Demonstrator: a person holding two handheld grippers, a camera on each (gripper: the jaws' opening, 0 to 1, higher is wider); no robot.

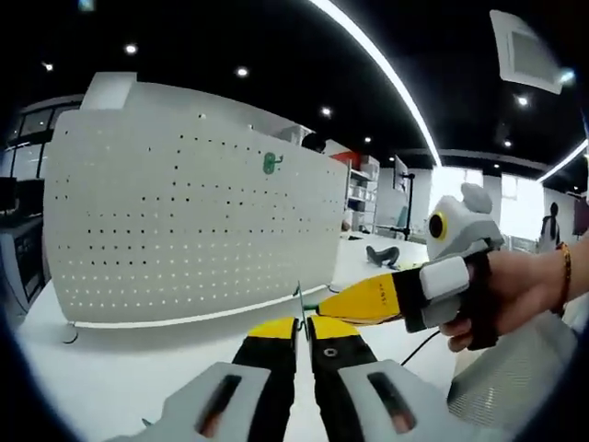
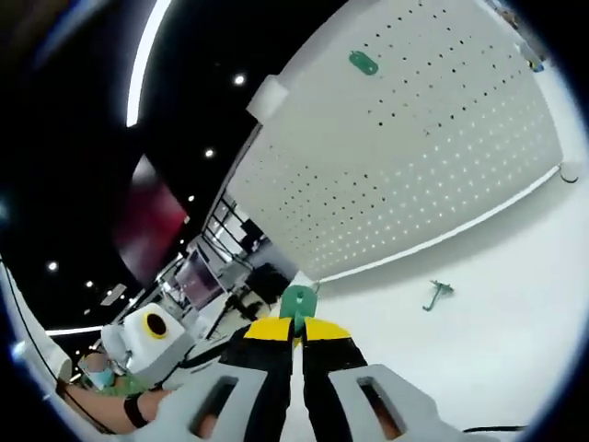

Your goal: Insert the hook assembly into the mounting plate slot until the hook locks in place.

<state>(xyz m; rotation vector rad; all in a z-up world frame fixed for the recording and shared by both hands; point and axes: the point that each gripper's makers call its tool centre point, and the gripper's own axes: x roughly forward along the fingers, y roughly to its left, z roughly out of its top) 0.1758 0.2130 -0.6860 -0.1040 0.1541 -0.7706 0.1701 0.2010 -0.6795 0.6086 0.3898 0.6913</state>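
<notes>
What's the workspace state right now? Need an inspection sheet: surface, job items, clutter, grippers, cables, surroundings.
Surface: white table, mostly bare.
Job's things: white pegboard stands upright on the table, one green hook already on it; green hook plate pinched in the right hand-held gripper; a loose green hook lies on the table in front of the board.
Clutter: dark object on the far table, too small to identify.
Grippers: left hand-held gripper shut on a thin wire piece; right shut on the plate.
Cables: dark cable across the table by the right hand.
Surroundings: open office, ceiling light strips, shelving.
</notes>
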